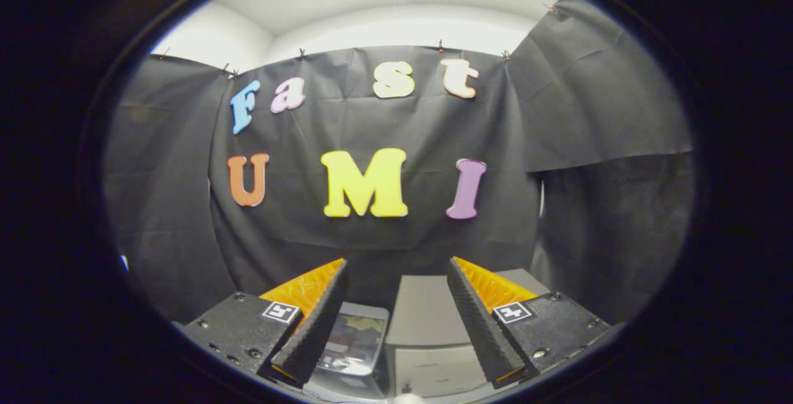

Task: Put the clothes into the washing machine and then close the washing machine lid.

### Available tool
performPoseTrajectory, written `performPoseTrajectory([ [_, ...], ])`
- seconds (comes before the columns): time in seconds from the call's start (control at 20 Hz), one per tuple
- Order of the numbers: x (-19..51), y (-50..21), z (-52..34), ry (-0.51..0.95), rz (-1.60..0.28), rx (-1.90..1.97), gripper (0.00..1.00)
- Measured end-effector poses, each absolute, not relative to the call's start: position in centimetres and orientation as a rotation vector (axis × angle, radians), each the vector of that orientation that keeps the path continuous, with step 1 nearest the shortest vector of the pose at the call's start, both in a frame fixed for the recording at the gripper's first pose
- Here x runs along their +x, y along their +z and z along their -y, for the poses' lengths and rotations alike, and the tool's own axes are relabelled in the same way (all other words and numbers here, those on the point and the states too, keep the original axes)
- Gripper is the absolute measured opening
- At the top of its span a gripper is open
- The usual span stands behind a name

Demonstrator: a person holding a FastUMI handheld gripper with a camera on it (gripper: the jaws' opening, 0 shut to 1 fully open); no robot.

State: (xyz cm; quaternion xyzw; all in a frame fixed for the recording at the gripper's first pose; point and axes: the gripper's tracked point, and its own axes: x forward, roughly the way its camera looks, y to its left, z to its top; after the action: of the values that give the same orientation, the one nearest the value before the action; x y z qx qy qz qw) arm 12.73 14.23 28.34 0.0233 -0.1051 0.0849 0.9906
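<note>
I am holding the gripper (396,280) level, its 2 ribbed black fingers (319,317) standing wide apart with nothing between them. Below them the washing machine (427,329) is lying mostly hidden; I am making out only a grey boxy top. Its clear lid (356,339) is sitting just beside the left finger, partly covered by it, and something camouflage-patterned is showing through it, too blurred to name. Black cloth (372,237) is hanging creased behind the machine, clipped along its upper edge. A white wall (396,29) is showing above the cloth.
</note>
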Motion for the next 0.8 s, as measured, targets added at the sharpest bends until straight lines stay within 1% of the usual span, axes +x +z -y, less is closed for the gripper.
performPoseTrajectory([
  [0.15, 10.6, 25.4, -8.9, 0.121, 0.221, 0.070, 0.99],
  [0.4, 8.3, 17.3, -2.1, 0.060, 0.188, 0.074, 0.99],
  [0.55, 7.1, 12.6, 0.8, 0.044, 0.158, 0.106, 0.99],
  [0.8, 5.3, 5.6, 2.9, 0.044, 0.080, 0.115, 0.99],
])
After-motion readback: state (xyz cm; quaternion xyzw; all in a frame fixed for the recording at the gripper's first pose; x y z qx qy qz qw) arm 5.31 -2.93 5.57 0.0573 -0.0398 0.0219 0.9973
